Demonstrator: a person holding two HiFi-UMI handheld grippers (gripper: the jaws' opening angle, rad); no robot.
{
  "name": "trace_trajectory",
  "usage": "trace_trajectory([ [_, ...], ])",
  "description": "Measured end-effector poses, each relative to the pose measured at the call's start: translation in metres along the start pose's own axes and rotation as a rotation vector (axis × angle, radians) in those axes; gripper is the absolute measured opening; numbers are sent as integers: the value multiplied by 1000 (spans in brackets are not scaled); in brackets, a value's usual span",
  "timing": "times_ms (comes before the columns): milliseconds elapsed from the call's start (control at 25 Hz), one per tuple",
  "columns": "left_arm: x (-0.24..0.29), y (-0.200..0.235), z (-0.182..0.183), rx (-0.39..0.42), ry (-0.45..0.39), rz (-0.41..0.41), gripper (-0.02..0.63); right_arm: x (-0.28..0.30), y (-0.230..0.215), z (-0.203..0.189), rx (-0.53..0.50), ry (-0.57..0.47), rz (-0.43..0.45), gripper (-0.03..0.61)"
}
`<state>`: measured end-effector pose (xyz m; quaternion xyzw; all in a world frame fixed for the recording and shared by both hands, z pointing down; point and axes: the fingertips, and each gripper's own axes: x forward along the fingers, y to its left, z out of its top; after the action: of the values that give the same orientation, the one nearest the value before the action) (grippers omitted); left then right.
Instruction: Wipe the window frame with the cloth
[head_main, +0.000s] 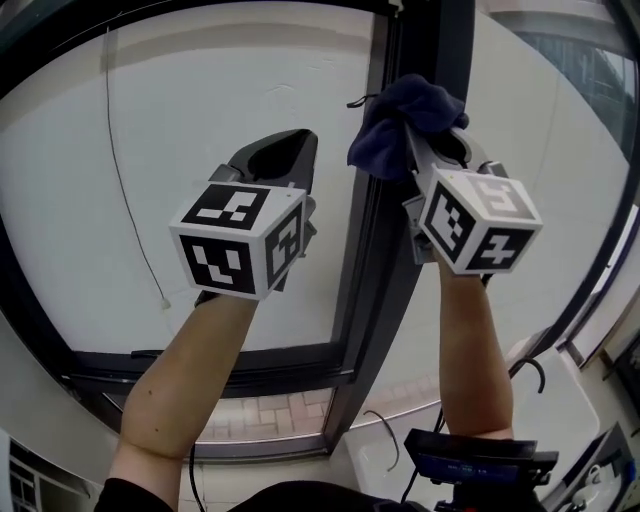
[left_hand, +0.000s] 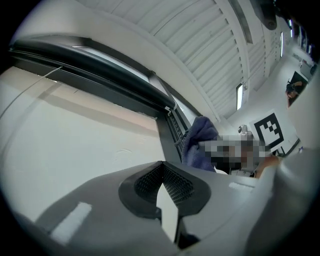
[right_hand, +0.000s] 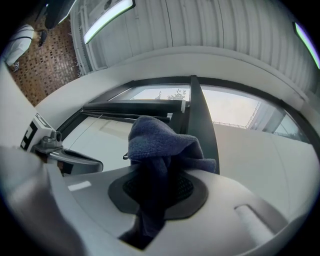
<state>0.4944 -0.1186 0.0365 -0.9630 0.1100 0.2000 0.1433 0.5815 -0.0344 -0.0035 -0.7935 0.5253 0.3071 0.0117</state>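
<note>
Fingers (right_hand: 192, 192) of the right gripper (right_hand: 157, 187) clamp the dark blue cloth (right_hand: 160, 142) — it bunches over the dark upright window frame (head_main: 380, 240), upper centre of the head view. Left gripper (left_hand: 162, 169) fingers meet at their tips, empty, before the glass pane (head_main: 200, 120) left of the frame — a thin cord (head_main: 125, 190) hangs far left.

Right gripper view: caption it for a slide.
Right claw shut on the blue cloth, raised to the dark window frame.
</note>
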Motion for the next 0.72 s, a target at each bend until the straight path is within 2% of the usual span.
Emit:
trace_trajectory([
  [720,-18,-34,-75,-61,92,-72,-6,-41,28,-71,62,71,33,58],
])
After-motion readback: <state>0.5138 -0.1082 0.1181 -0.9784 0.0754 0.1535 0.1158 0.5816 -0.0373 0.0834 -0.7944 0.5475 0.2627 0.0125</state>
